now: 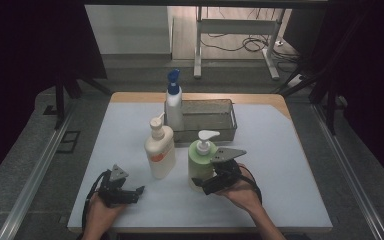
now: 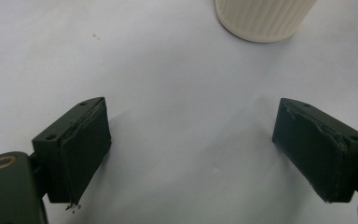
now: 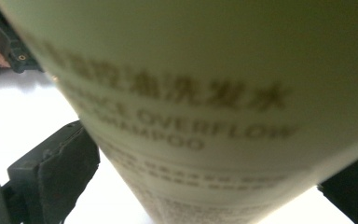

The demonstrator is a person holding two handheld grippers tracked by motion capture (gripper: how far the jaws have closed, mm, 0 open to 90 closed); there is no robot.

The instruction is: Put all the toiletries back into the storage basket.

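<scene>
High view overhead, facing forward; gripper views low, close; shared green bottle [image 1: 200, 162], table [image 1: 280, 150].

Dark curtains [image 1: 25, 45], grey floor [image 1: 25, 165], metal desk frame [image 1: 235, 45], cables [image 1: 240, 42]

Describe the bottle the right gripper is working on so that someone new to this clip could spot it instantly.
On the white table, look in front of the grey metal tray, toward the person. The green pump bottle stands there, between the jaws of the right gripper. Its pale green body sets it apart from the cream bottle beside it and the blue-topped bottle behind.
</scene>
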